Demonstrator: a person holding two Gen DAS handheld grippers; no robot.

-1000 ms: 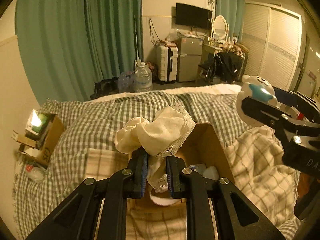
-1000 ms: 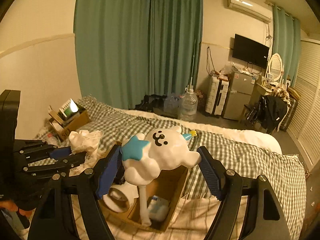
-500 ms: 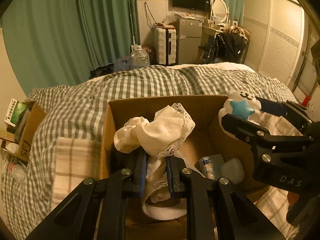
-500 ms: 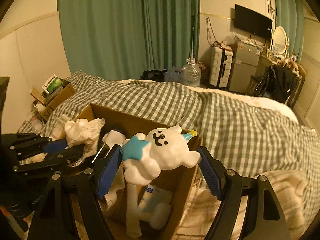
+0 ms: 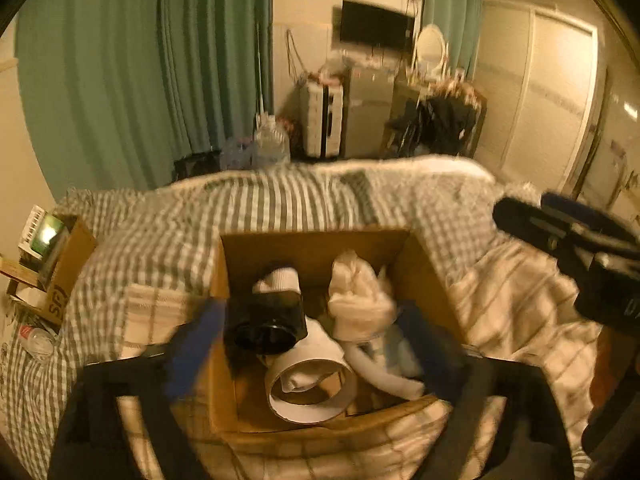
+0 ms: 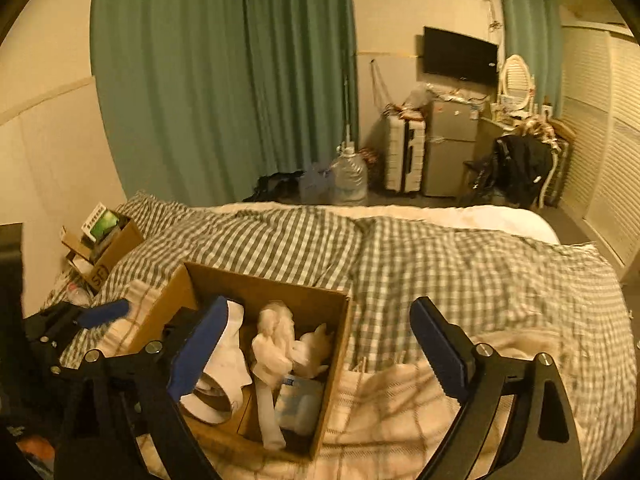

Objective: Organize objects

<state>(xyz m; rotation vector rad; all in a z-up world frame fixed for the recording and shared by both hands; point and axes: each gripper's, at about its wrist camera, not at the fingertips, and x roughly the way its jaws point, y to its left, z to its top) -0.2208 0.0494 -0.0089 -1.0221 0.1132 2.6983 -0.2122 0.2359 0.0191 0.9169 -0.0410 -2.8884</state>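
Note:
An open cardboard box point(image 5: 312, 242) sits on the checked bedding and also shows in the right wrist view point(image 6: 280, 286). Inside lie the cream lace cloth point(image 5: 360, 300), a black cube with a round opening point(image 5: 266, 320), a white tape roll point(image 5: 312, 390) and a blue-and-white pack point(image 6: 298, 400). The white plush toy point(image 6: 312, 348) lies in the box beside the cloth point(image 6: 274, 344). My left gripper point(image 5: 312, 344) is open and empty above the box. My right gripper point(image 6: 320, 354) is open and empty over the box's right edge; it also shows in the left wrist view point(image 5: 568, 236).
A smaller cardboard box point(image 5: 60, 268) with packets stands at the bed's left edge beside a plastic bottle point(image 5: 38, 342). A cream plaid blanket point(image 6: 404, 412) lies under the box. A water jug point(image 6: 348, 178), suitcase and fridge stand beyond the bed.
Both grippers opened. The lace cloth dropped from my left gripper into the box and the plush toy dropped from my right gripper into the box. Both grippers pulled back a little.

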